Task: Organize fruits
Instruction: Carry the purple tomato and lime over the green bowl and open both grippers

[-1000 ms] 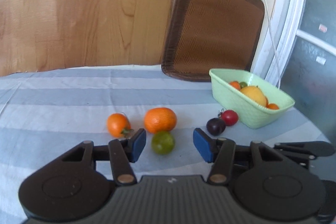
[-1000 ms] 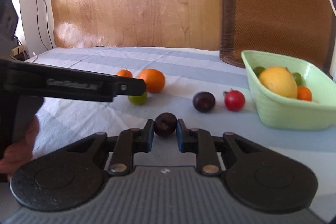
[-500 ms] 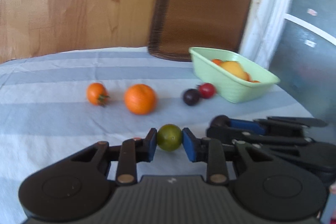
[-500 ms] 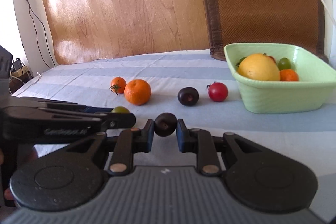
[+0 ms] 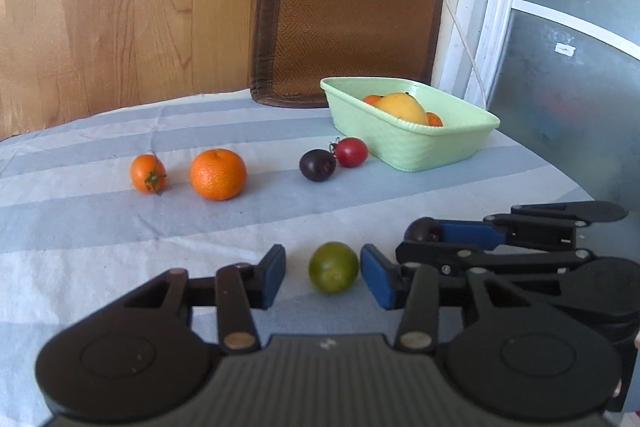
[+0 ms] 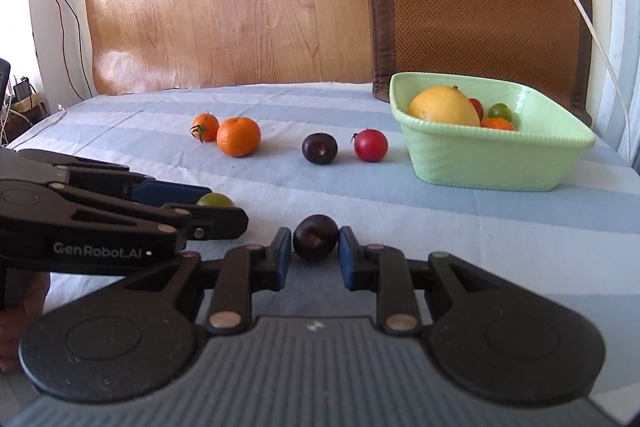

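Fruits are being lined up near the tabletop's front edge. The left gripper (image 5: 323, 273) has just opened its jaws: the green tomato (image 5: 333, 267) it was clamping half a second ago now sits released between them, nearly round, no clear long axis. The right gripper (image 6: 312, 259) has just begun opening too; its jaws look barely clear of the dark plum (image 6: 315, 237). Four fruits lie farther back beside the green basket (image 6: 480, 163).
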